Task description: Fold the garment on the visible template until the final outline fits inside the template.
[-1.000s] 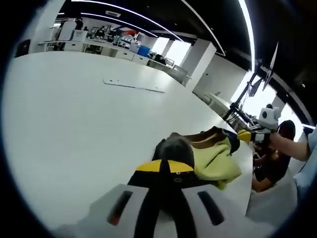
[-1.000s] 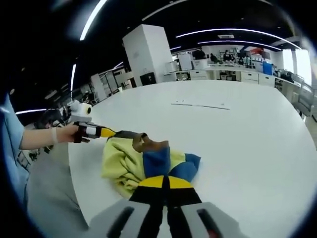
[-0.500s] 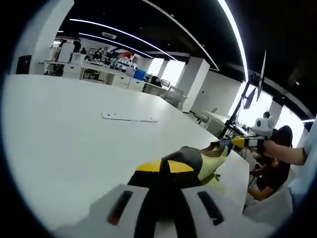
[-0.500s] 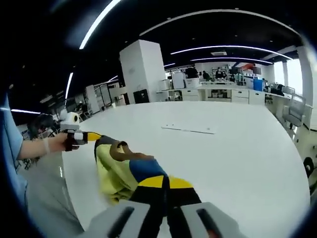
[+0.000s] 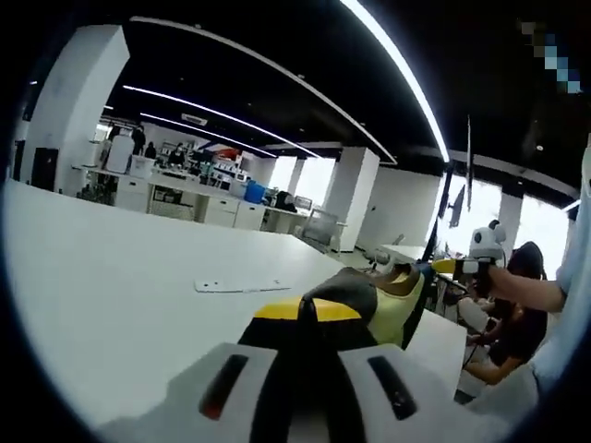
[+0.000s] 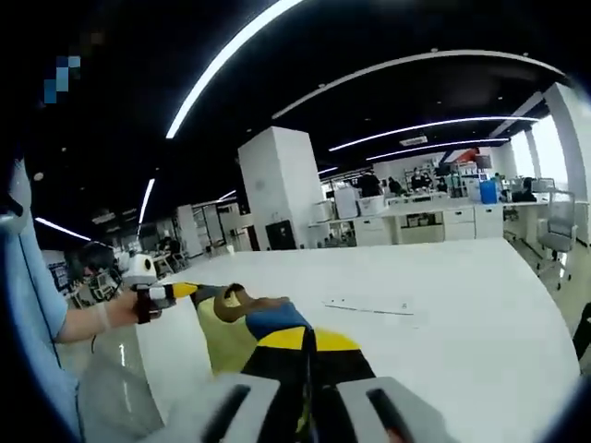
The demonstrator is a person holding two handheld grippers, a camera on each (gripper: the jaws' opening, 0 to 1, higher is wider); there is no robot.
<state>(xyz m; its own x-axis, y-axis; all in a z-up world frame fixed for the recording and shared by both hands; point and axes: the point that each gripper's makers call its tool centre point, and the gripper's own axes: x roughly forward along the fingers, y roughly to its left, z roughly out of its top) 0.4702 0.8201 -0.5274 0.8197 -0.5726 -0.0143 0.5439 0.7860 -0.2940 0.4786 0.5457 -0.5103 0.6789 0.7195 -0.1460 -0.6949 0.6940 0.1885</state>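
L claw (image 5: 307,312) + R claw (image 6: 305,340) clamp garment (image 6: 263,321) | lifted off table (image 6: 443,305)

we're looking into a big open-plan office or lab hall: long bright strip lights (image 6: 231,55) are running across a dark ceiling, thick square white pillars (image 6: 277,189) are standing on the floor, and rows of white desks and cabinets (image 5: 175,196) are lining the far side with people standing among them. a wide white worktable (image 5: 111,277) is spreading out in front, and daylight is pouring through tall windows (image 5: 319,175).
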